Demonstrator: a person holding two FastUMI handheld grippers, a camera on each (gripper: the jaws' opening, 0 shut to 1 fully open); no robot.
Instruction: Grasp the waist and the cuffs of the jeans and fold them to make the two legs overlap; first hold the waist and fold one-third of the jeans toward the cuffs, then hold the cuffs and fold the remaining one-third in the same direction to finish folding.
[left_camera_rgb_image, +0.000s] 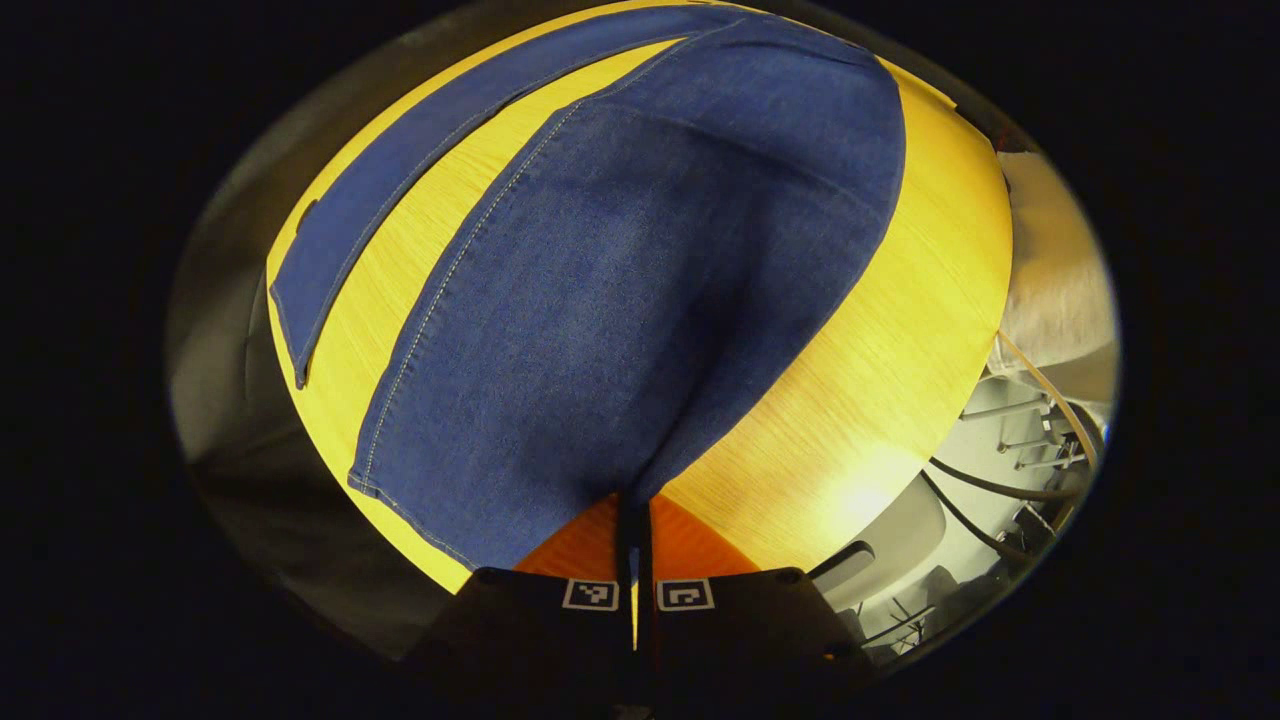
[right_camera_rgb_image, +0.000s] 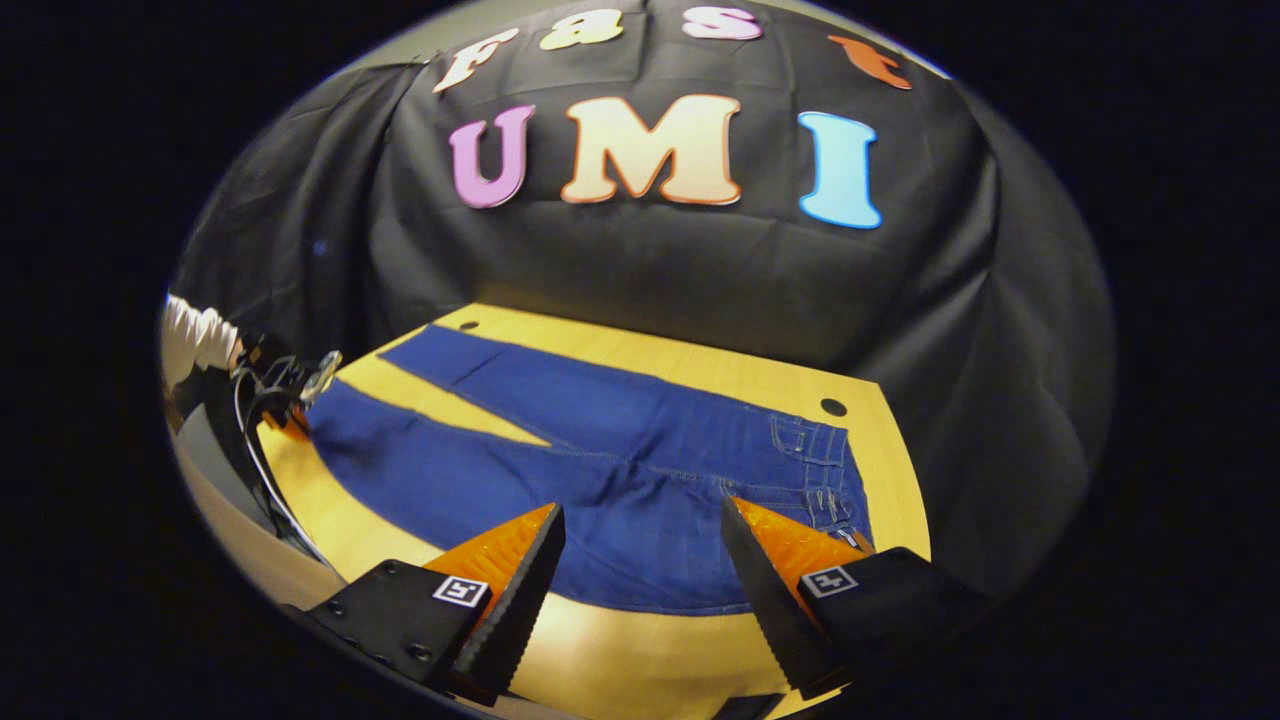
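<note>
Blue jeans (right_camera_rgb_image: 620, 470) lie flat on the yellow wooden table (right_camera_rgb_image: 640, 650), waist (right_camera_rgb_image: 830, 470) to the right and the two legs spread apart to the left. My right gripper (right_camera_rgb_image: 640, 560) hovers open over the near side of the seat, close to the waist, with nothing between its fingers. In the left gripper view the near leg (left_camera_rgb_image: 620, 300) runs away from me and the other leg (left_camera_rgb_image: 400, 170) lies apart at the upper left. My left gripper (left_camera_rgb_image: 633, 540) is shut on the near leg's cuff corner. It also shows in the right gripper view as the left gripper (right_camera_rgb_image: 285, 385), at that cuff.
A round hole (right_camera_rgb_image: 833, 407) sits in the table behind the waist. The black cloth wall (right_camera_rgb_image: 700, 270) stands close behind the table. A white sleeve (right_camera_rgb_image: 195, 340) holds the left gripper. Beyond the table edge (left_camera_rgb_image: 900, 470) are cables and grey frames (left_camera_rgb_image: 1010, 480).
</note>
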